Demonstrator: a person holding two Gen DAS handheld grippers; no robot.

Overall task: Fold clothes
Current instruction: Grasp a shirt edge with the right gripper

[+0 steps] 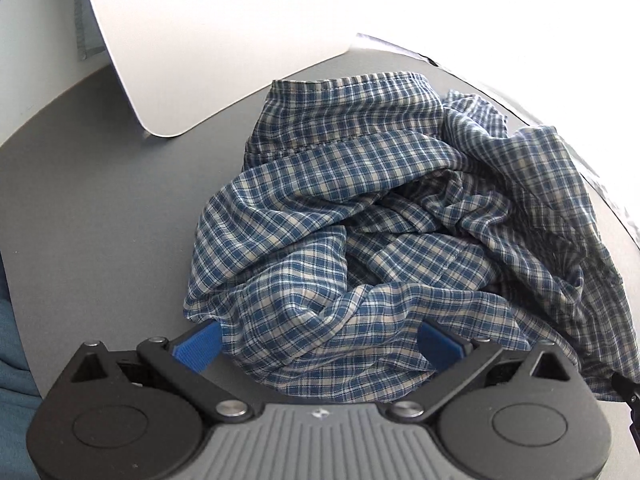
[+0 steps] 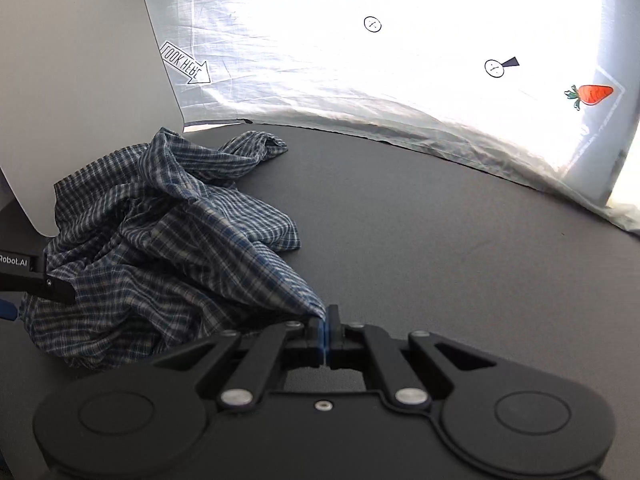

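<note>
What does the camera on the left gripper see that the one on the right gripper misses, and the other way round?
Only the left wrist view shows the left gripper open around the near edge of the plaid shirt, and teal fabric at the table's edge. Only the right wrist view shows the right gripper shut on a corner of the shirt, and the white printed sheet with a carrot. Both show the crumpled shirt on the grey table.

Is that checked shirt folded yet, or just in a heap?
Just a heap. The checked shirt lies crumpled on the grey table, and the right gripper pinches one edge.
</note>
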